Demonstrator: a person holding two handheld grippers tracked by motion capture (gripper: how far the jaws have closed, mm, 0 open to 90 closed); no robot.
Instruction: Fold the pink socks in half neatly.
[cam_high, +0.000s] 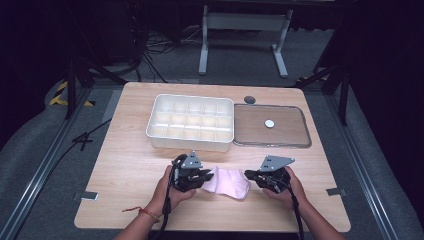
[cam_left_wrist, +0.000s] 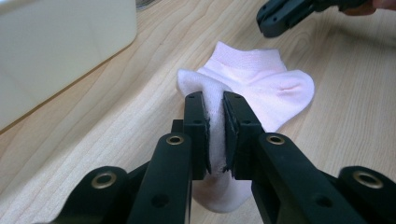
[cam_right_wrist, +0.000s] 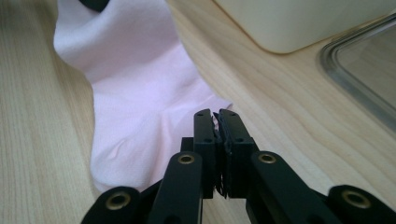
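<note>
The left gripper has its jaws clamped on a bunched fold at one end of the pink sock, fabric squeezed up between the pads. The right gripper has its jaws closed, apparently on nothing, just beside the sock's other end. The sock lies on the wooden surface near the front edge, between both hands, in front of the white compartment box and the clear lid.

It looks light, soft and limp, so it will likely sag and fold wherever it is unsupported; pinching at the cuff or toe edge seems best. It is pale pink, ankle-cut, slightly creased, with a fuzzy inner face at the pinch.
</note>
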